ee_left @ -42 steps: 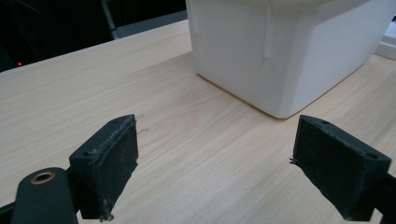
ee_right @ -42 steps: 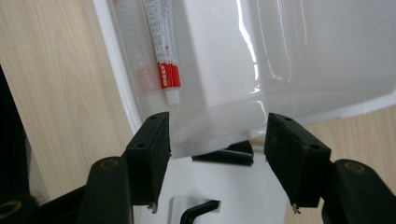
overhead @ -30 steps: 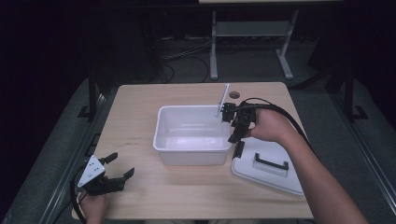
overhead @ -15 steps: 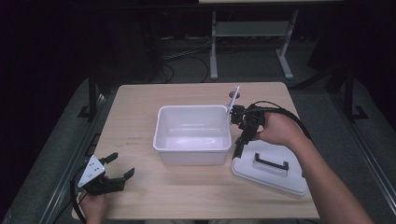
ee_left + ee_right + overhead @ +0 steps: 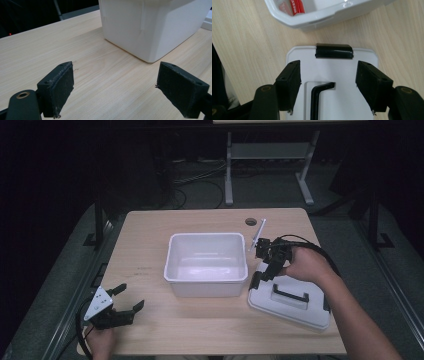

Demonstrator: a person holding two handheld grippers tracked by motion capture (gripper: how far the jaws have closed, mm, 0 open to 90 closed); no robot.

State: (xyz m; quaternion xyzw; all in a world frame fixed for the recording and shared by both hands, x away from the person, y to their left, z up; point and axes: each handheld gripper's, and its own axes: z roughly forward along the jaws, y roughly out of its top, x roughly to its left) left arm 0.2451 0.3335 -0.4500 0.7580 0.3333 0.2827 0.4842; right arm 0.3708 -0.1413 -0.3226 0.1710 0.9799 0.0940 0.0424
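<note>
The white lid (image 5: 290,301) lies flat on the table (image 5: 150,240), just right of the white bin (image 5: 207,264); it has a black handle (image 5: 290,293) and a black end clip (image 5: 334,51). Right gripper (image 5: 262,265) hangs over it, jaws apart, apparently not touching. Left gripper (image 5: 124,301) rests apart, jaws open.

Lab/test bench setup, not a home: bare light-wood table (image 5: 150,270) with a cable grommet hole (image 5: 250,221) up past the right gripper (image 5: 263,265), loose cables (image 5: 200,182) and a metal stand (image 5: 267,160) on dark carpet beyond it, blacked-out surroundings.
</note>
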